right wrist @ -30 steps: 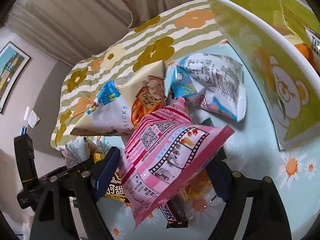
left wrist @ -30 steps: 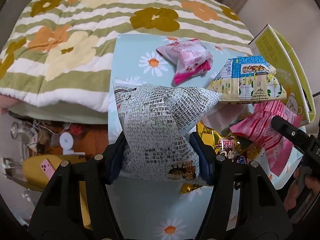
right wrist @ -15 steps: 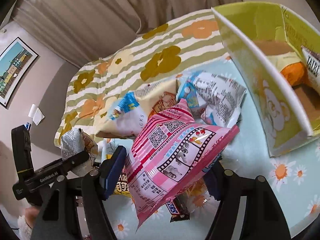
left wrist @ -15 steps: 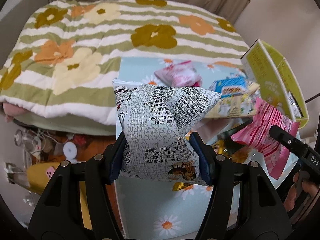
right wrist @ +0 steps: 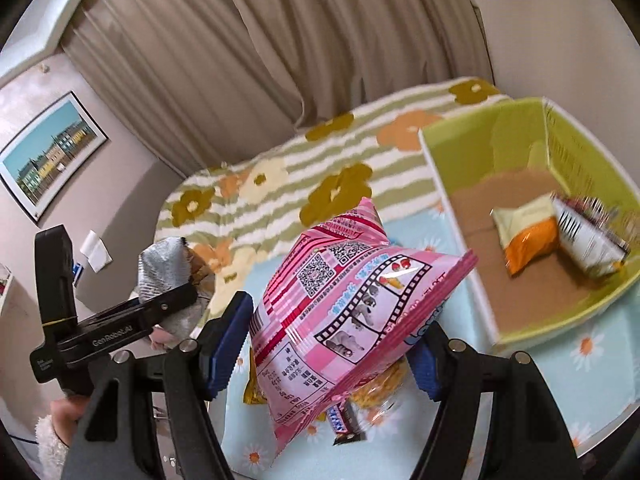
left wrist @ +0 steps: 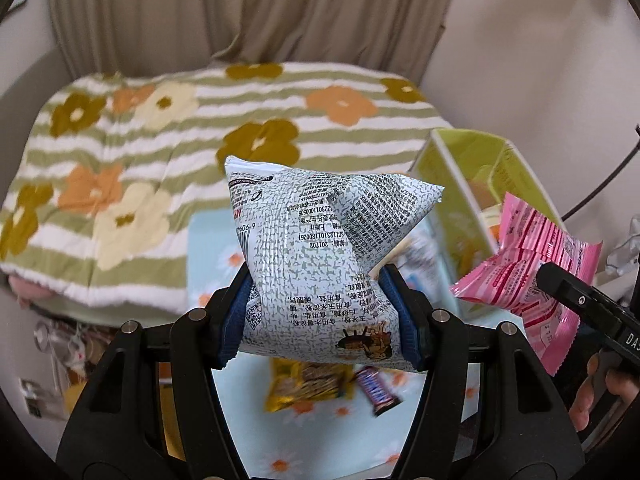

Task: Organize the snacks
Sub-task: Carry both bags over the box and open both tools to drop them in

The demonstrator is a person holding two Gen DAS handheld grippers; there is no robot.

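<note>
The left gripper [left wrist: 322, 316] pinches a grey-white printed snack bag [left wrist: 320, 256] by its lower part, the blue pads dented into both sides of the pouch, which stands puffed and upright above the jaws. The right gripper [right wrist: 330, 344] clamps a pink snack packet [right wrist: 344, 304] between its blue pads; the packet lies tilted across the jaws with its upper seam pointing toward the green box [right wrist: 452, 216]. Both bags hang clear above the table [right wrist: 592, 364], which carries a pale blue daisy-print cloth. The green box stands at the table's far right corner, against the flowered blanket [left wrist: 168, 128]; it is open at the top and already holds an orange-and-cream packet [right wrist: 528, 240] and a white printed packet [right wrist: 588, 244] on its brown floor. A yellow packet [left wrist: 304, 384] and a chocolate bar [left wrist: 376, 390] remain loose on the cloth near the table's near edge, below the raised grippers. The step in hand appears to be the carry: two snacks lifted, neither yet over the box. The next move calls for bringing each bag over the box opening, clearing the near white wall, and lowering it onto the free floor left of the packets inside before spreading the fingers. The two grippers are near each other, so the drops are best made one at a time.
</note>
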